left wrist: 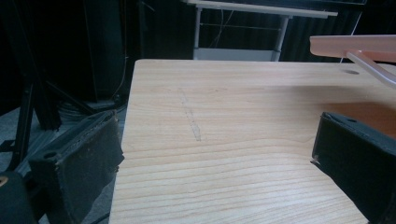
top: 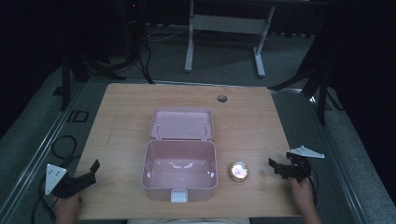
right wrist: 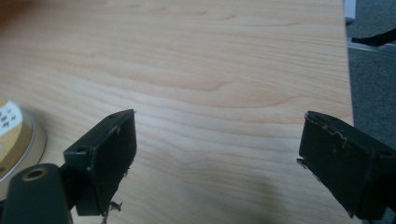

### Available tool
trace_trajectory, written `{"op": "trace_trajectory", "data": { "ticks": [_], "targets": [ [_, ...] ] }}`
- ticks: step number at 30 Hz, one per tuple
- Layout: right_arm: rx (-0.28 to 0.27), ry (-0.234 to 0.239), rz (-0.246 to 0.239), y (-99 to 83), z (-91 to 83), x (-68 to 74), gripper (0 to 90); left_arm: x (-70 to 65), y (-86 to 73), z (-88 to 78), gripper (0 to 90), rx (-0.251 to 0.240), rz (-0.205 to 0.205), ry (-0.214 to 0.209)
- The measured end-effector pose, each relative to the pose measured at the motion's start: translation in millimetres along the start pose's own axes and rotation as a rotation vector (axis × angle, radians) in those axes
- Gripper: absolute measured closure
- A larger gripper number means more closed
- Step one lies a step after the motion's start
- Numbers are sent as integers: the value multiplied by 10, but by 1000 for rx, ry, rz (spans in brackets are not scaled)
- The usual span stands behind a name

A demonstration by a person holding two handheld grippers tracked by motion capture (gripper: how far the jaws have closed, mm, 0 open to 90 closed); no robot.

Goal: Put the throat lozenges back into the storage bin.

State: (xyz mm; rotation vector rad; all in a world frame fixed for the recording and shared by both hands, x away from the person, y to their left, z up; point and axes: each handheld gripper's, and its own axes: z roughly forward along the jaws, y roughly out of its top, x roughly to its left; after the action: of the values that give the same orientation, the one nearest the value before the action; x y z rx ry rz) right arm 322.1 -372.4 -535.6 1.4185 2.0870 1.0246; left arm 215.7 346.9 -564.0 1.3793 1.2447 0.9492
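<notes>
A pink lunch box [top: 179, 170] stands open at the table's near middle, its lid [top: 182, 123] tipped back and its inside empty. To its right a small round gold tin [top: 238, 171] lies on the wood; its rim [right wrist: 18, 135] shows at the left edge of the right gripper view. My left gripper [top: 91, 171] is open at the table's near left edge, pointing toward the box, with nothing between its jaws. My right gripper [top: 279, 168] is open at the near right, a short way right of the tin and apart from it. The lid's edge [left wrist: 355, 46] shows at upper right in the left gripper view.
The wooden table [top: 121, 121] has a round cable hole [top: 222, 98] near its far edge. Cables [top: 63, 144] lie on the grey floor at the left. A white desk frame [top: 224, 28] and black stands sit beyond the table.
</notes>
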Motion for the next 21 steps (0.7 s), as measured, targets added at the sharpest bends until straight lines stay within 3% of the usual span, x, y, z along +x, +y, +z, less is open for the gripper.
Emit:
{"op": "trace_trajectory", "data": {
  "ticks": [2, 3, 4, 5, 12, 15, 18, 21],
  "targets": [
    [13, 7, -9, 17, 3, 8, 110, 1, 0, -1, 20, 0, -1, -2],
    [67, 23, -31, 69, 11, 33, 110, 2, 0, -1, 20, 1, -1, -3],
    [67, 23, -31, 69, 11, 33, 110, 2, 0, -1, 20, 1, -1, -3],
    [115, 36, -52, 116, 17, 46, 110, 4, 0, -2, 20, 0, -2, -4],
    [227, 43, -122, 223, -13, 94, 110, 7, -1, -4, 20, -1, -4, -5],
    [316, 42, -178, 287, -59, 99, 110, 8, -1, -4, 20, 0, -6, -8],
    [352, 62, -182, 317, -81, 88, 111, 8, -1, -5, 20, -1, -5, -8],
    [493, 109, -242, 375, -114, 84, 111, 9, -1, -4, 20, 0, -7, -11]
  ]
}}
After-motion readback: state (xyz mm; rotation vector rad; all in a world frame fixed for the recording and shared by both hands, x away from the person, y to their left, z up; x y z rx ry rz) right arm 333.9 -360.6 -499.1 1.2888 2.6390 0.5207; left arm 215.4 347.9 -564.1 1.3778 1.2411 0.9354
